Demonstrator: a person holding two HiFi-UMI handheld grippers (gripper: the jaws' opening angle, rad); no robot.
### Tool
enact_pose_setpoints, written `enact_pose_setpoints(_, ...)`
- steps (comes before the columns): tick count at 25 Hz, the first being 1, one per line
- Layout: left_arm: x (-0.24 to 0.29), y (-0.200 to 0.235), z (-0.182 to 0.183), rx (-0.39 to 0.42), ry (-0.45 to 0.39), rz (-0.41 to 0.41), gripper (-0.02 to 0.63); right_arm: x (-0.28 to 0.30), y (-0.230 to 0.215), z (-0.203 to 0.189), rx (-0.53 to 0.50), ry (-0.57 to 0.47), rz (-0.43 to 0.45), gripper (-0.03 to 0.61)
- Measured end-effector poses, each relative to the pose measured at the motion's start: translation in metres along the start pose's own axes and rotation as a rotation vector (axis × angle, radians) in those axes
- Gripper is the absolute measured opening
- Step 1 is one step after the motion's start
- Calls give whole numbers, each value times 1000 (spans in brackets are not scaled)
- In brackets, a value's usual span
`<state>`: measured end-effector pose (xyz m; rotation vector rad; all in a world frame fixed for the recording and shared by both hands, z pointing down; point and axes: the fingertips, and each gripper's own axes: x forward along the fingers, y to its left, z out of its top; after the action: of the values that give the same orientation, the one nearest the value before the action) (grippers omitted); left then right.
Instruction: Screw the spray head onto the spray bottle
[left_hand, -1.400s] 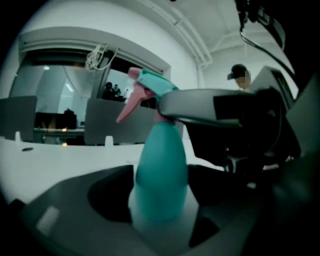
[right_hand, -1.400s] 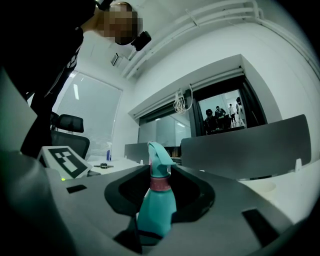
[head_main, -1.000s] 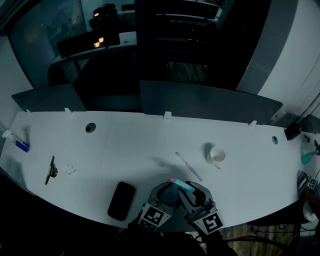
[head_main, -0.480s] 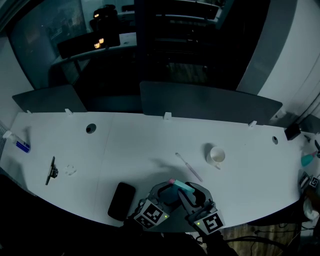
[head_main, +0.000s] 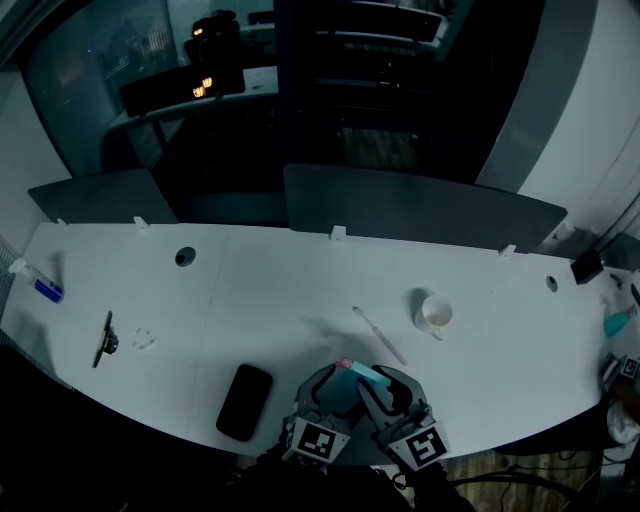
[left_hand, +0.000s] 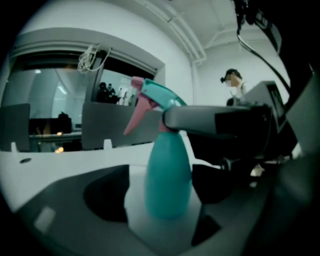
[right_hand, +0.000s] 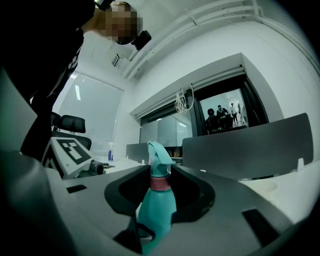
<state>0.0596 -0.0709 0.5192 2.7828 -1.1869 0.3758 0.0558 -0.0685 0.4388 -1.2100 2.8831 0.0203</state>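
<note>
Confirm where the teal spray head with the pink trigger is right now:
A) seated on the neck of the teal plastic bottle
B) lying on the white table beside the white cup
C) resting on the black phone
A: the teal spray head with the pink trigger sits upright on top of the teal plastic bottle, with its pink collar at the neck. How tightly it is screwed on cannot be told.

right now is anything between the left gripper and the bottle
nothing visible. the bottle already stands inside the left gripper, whose jaws have just been opening and stand wide. the right gripper holds it at the neck, higher up.
</note>
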Motion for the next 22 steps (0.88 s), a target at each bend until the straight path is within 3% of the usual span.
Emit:
enact_pose_setpoints(3,7,-4,-2,33,24,-203,374,2,-3,0,5,-4,6,130)
enact_pose_setpoints(4,8,-7,-2,37,29,-230,316,2,-4,-1,11,-4,3,130)
enact_pose_setpoints(5,9,-8,-1,36,26,-218,316,1,-5,-1,13,-4,-1,130)
enact_pose_setpoints(6,9,-8,1,30,14,-168,314,1,-6,-1,12,-5,-3,130)
enact_pose_setpoints(10,4,-5,-1,-11,-52,194,313,3,-2,0,7,-11,-1,130)
enact_pose_setpoints(11,2,-5,-1,-15,-57,230,316,3,-2,0,16,-13,-3,130)
enact_pose_setpoints(12,1,-4,-2,-17,-52,220,318,2,-1,0,23,-12,-6,130)
enact_pose_setpoints(14,2,-2,-3,-16,-35,117,323,1,-1,-1,23,-5,-4,130)
enact_pose_setpoints(16,6,1,-3,-8,-31,-19,410,3,-1,-1,14,0,9,130)
enact_pose_setpoints(18,11,-2,-4,12,-19,-146,408,5,-1,-1,8,0,18,130)
enact_pose_setpoints(19,13,-4,-4,18,-12,-182,360,6,-1,-1,7,-1,17,130)
enact_pose_setpoints(20,14,-6,-3,19,-7,-183,333,6,-2,-1,7,-1,14,130)
enact_pose_setpoints(22,12,-5,-2,9,-9,-77,331,4,-3,-1,13,-3,2,130)
